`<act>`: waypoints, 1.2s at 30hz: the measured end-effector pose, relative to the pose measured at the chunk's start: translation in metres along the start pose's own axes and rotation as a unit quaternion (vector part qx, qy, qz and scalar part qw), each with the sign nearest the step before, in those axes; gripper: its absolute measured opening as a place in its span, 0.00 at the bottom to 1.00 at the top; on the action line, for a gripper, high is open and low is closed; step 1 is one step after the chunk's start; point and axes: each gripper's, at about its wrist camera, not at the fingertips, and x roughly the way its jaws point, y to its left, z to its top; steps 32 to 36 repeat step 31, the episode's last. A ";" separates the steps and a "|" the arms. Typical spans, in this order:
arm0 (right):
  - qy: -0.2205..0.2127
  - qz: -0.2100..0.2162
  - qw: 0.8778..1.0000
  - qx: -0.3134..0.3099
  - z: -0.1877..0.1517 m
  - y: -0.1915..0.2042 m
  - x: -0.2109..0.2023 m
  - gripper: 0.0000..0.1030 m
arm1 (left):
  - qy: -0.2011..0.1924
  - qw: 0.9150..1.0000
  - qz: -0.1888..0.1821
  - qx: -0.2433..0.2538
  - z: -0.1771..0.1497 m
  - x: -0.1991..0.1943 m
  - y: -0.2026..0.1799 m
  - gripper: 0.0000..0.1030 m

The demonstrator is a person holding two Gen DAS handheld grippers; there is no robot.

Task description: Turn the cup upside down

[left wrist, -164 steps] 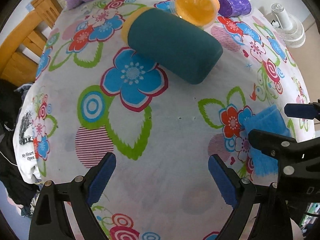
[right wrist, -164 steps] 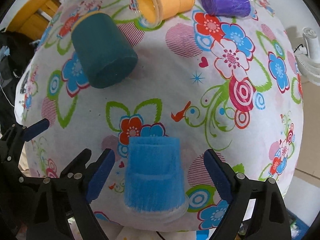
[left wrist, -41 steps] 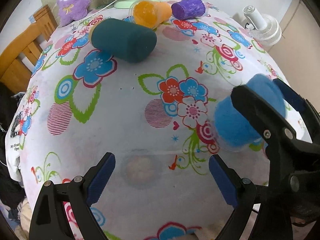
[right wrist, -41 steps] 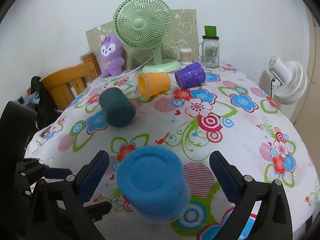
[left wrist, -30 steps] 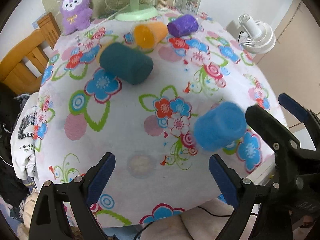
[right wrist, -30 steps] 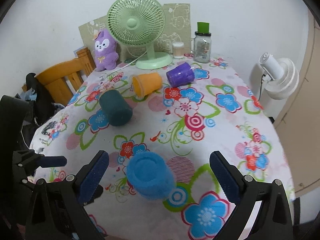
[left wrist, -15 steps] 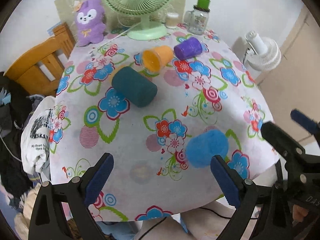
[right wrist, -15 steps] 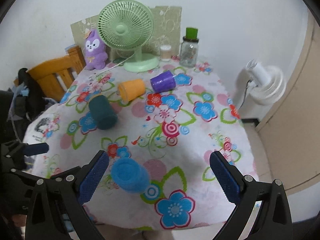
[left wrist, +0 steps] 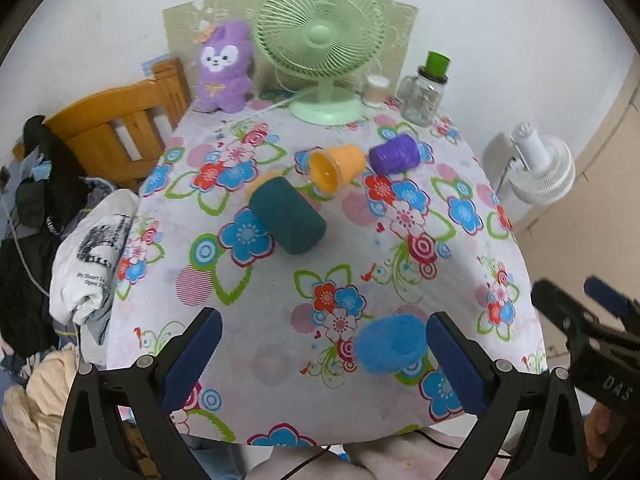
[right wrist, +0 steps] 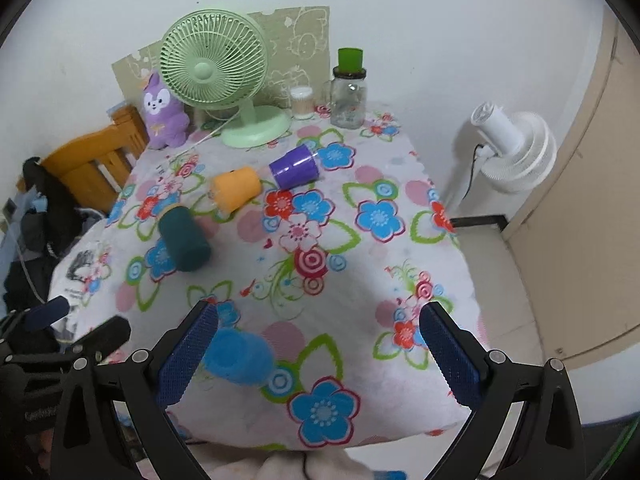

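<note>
A wooden chair [left wrist: 120, 120] draped with dark clothes stands at the far left, beside the bench [left wrist: 280, 344] with its flowered cloth. At the back of the bench sit a purple plush toy [left wrist: 224, 68], a green fan [left wrist: 320, 40], a small white pot [left wrist: 376, 90] and a glass jar [left wrist: 424, 92] with a green lid. Nearer the middle, a dark green cup [left wrist: 288, 216], an orange cup [left wrist: 338, 166] and a purple cup [left wrist: 394, 156] all lie on their sides. The blue cup [left wrist: 390, 344] stands upside down near the front edge, its flat base up, touching neither claw. The left claw [left wrist: 320, 356] hangs above the front edge with its jaws wide apart and nothing between them. The right claw [right wrist: 316, 352] is likewise spread wide and empty; in its own view the blue cup [right wrist: 238, 354] shows just beside its left finger [right wrist: 186, 354]. A white fan [right wrist: 516, 152] stands on the floor at the right.
</note>
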 end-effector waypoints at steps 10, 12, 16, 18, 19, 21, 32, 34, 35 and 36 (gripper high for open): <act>0.001 0.018 1.000 -0.005 -0.013 0.004 -0.008 0.99 | -0.027 0.999 0.016 -0.038 -0.011 -0.016 0.007 1.00; -0.001 0.020 1.000 -0.010 -0.015 0.007 -0.010 0.99 | -0.024 0.999 0.012 -0.040 -0.012 -0.016 0.008 1.00; -0.004 0.021 1.000 -0.010 -0.014 0.007 -0.011 0.99 | -0.027 0.999 0.016 -0.037 -0.011 -0.017 0.008 1.00; -0.004 0.020 1.000 -0.009 -0.014 0.007 -0.011 0.99 | -0.029 0.999 0.019 -0.035 -0.011 -0.018 0.007 1.00; -0.004 0.019 1.000 -0.007 -0.014 0.007 -0.011 0.99 | -0.029 0.999 0.019 -0.035 -0.011 -0.018 0.007 1.00; -0.004 0.019 1.000 -0.007 -0.014 0.006 -0.011 0.99 | -0.030 0.999 0.019 -0.036 -0.011 -0.018 0.008 1.00; -0.005 0.021 1.000 -0.013 -0.015 0.008 -0.014 0.99 | -0.036 0.999 0.027 -0.030 -0.012 -0.023 0.005 1.00; -0.005 0.021 1.000 -0.013 -0.015 0.008 -0.014 0.99 | -0.036 0.999 0.027 -0.030 -0.012 -0.023 0.005 1.00; -0.005 0.021 1.000 -0.013 -0.015 0.008 -0.014 0.99 | -0.036 0.999 0.027 -0.030 -0.012 -0.023 0.005 1.00; -0.005 0.021 1.000 -0.013 -0.015 0.008 -0.014 0.99 | -0.036 0.999 0.027 -0.030 -0.012 -0.023 0.005 1.00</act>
